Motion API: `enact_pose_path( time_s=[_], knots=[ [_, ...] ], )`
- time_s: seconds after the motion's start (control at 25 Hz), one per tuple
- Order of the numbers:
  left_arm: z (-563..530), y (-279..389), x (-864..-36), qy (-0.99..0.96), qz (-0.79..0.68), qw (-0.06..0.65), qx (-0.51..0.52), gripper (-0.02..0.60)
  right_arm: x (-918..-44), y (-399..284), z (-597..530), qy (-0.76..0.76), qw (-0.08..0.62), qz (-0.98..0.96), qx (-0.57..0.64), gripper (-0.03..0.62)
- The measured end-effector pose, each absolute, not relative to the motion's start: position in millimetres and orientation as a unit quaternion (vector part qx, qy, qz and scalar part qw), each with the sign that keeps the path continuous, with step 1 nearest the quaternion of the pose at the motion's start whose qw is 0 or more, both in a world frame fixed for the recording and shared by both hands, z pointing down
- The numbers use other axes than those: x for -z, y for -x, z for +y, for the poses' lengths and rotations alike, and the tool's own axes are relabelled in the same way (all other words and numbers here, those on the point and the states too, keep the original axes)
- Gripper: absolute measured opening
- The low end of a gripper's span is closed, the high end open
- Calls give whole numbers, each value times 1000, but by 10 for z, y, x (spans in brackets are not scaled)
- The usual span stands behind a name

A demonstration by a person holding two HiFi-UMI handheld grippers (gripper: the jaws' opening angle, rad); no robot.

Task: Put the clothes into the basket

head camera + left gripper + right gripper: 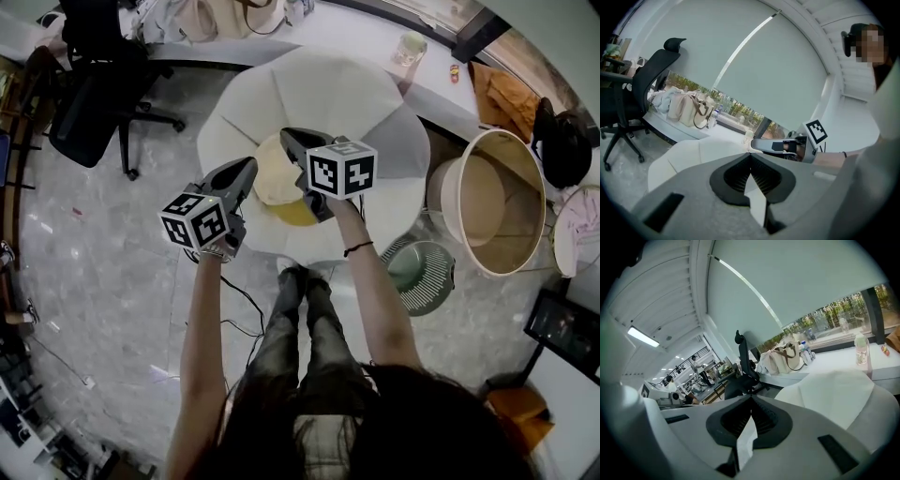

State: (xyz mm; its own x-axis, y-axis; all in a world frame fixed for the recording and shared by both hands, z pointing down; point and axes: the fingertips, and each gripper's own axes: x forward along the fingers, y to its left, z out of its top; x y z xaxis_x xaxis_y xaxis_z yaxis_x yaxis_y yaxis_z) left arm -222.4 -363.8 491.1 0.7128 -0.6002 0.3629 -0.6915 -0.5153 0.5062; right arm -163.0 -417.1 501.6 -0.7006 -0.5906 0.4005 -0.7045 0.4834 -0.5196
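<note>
Head view: the left gripper [247, 168] and the right gripper [290, 137] are each clamped tight on an edge of a pale yellow cloth [272, 184], which hangs between them. Under it sits a big white round surface [328, 94]. The basket [502, 216] stands off to the right, well apart from the cloth.

Speckled grey floor [103, 281], black office chair [89, 98], half-blinded window [733, 107]
</note>
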Motion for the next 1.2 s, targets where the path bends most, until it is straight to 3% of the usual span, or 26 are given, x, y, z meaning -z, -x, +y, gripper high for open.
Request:
enact_pose_path(
  time_s=[0.72, 1.2],
  knots=[
    [-3953, 2115, -6006, -865, -327, 362, -117, 11, -6441, 1509, -4296, -383, 181, -824, -376, 9],
    [-4033, 2158, -6544, -858, -304, 393, -130, 11, -7038, 1420, -4302, -408, 192, -788, -420, 11]
  ],
)
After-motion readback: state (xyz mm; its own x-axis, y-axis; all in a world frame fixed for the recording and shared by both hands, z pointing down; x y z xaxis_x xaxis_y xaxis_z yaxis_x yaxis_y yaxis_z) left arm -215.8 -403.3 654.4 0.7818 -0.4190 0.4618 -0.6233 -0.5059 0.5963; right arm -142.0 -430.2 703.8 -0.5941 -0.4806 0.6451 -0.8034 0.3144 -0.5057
